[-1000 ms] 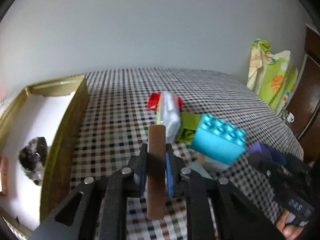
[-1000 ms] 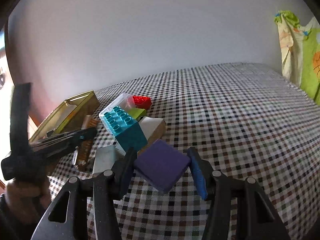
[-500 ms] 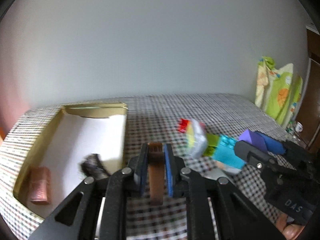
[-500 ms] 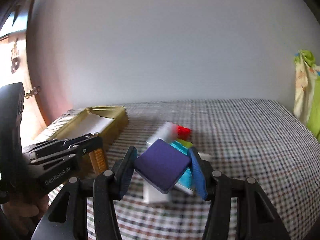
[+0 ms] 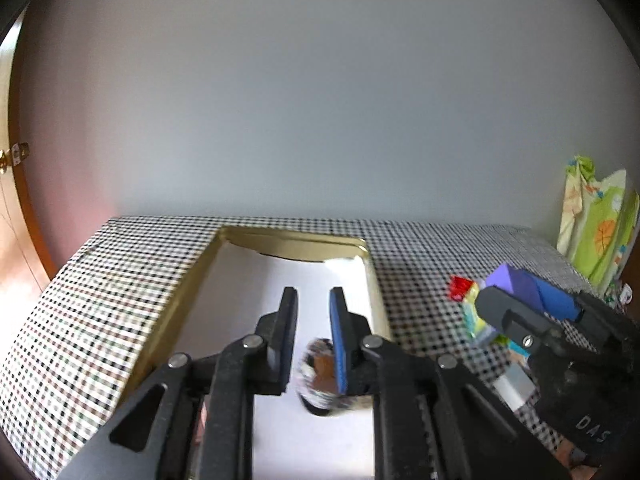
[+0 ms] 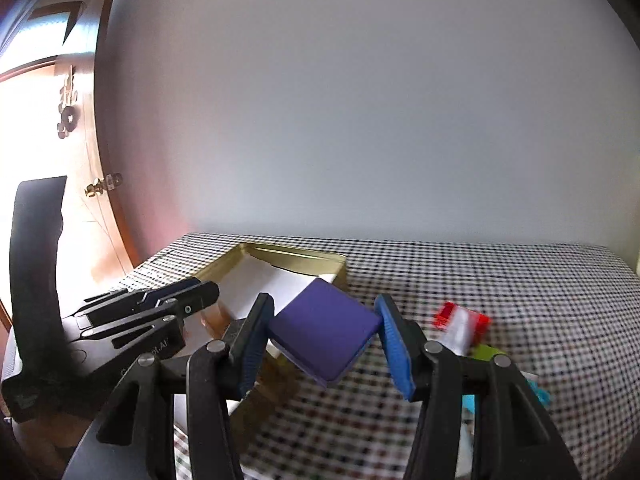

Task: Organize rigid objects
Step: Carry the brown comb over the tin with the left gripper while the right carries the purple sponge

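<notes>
Two hand-held tongs hover by a gold-rimmed tray (image 5: 292,240) at the left edge of the checked cloth (image 6: 520,280). The right gripper (image 6: 325,300) clamps a purple square block (image 6: 324,332), tilted on its corners, above the cloth just beside the tray's right rim. The left gripper (image 5: 312,300) hangs over the tray's white floor, jaws drawn narrow. A blurred brown piece (image 5: 322,366) shows low between them, but whether it is pinched cannot be told. The purple block looks stiff, smooth and light. Held corner to corner it may pivot, so its flat opposite sides seem a surer hold. A red brick (image 6: 444,314) waits mid-cloth.
</notes>
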